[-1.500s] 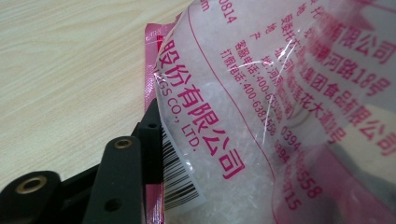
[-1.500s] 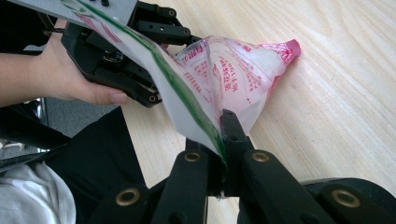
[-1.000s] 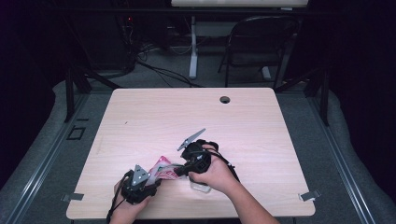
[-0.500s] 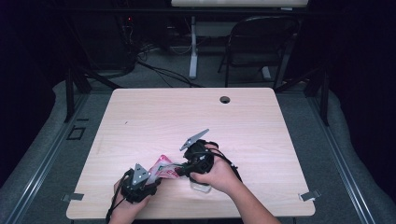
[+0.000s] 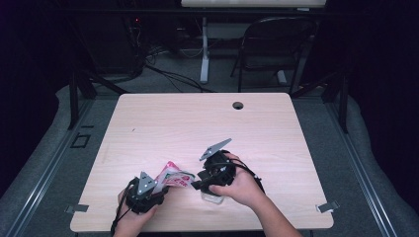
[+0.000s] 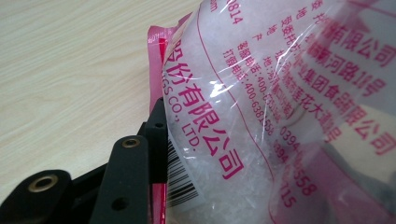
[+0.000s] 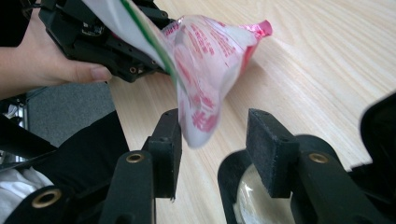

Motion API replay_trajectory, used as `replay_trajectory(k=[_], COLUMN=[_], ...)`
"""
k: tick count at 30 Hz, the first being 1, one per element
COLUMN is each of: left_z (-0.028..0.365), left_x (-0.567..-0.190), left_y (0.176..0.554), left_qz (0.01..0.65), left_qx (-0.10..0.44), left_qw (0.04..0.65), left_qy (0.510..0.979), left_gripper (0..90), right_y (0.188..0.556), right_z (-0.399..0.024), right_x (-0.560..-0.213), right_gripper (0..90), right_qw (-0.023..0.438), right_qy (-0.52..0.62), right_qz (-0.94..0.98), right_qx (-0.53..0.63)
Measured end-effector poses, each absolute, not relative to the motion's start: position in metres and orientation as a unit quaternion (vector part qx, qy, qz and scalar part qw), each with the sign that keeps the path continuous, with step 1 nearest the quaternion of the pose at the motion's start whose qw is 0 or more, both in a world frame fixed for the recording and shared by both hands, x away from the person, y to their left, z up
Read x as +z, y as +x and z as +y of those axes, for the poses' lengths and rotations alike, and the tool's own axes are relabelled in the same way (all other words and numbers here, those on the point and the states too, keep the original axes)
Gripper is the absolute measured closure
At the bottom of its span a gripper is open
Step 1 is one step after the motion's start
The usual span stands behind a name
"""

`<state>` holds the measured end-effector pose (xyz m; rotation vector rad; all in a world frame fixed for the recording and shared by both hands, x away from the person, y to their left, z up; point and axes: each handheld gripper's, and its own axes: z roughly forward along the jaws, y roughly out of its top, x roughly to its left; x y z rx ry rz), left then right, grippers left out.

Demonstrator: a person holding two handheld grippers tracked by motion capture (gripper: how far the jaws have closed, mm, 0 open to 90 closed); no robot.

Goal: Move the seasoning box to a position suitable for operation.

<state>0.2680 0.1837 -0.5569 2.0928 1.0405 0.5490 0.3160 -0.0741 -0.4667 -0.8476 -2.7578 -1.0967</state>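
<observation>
High view: left gripper (image 5: 157, 186) at table's (image 5: 163, 123) near edge, clamped on pink-printed plastic bag (image 5: 173, 177); bag stretches toward right gripper (image 5: 196, 185), just beside it; small clear container (image 5: 212, 199) under right hand.
Left gripper view: bag (image 6: 280, 107) (white granules inside) pressed against black jaw, held above tabletop.
Right gripper view: jaws have just been opening; bag's lower corner (image 7: 198, 123) hangs between pads, released; left gripper (image 7: 116, 46) grips bag's far end.
</observation>
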Motion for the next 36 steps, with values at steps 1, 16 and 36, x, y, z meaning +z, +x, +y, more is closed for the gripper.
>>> replay_trajectory(k=[1, 16, 36], left_z=[0.184, 0.177, 0.161], left_x=[-0.556, -0.531, -0.524], left_y=[0.268, 0.275, 0.280], left_qz=[0.404, 0.386, 0.357], left_qx=[0.215, 0.281, 0.328], left_qw=[0.362, 0.347, 0.334], left_qy=[0.812, 0.807, 0.808], left_gripper=[56.3, 56.4, 56.3], right_y=[0.316, 0.306, 0.303], right_z=[-0.076, -0.125, -0.146], right_x=[-0.466, -0.462, -0.463], right_gripper=[55.7, 54.3, 51.1], right_qw=[0.026, -0.005, -0.019], right_qy=[-0.273, -0.310, -0.329], right_qz=[-0.893, -0.859, -0.836], right_qx=[-0.358, -0.408, -0.439])
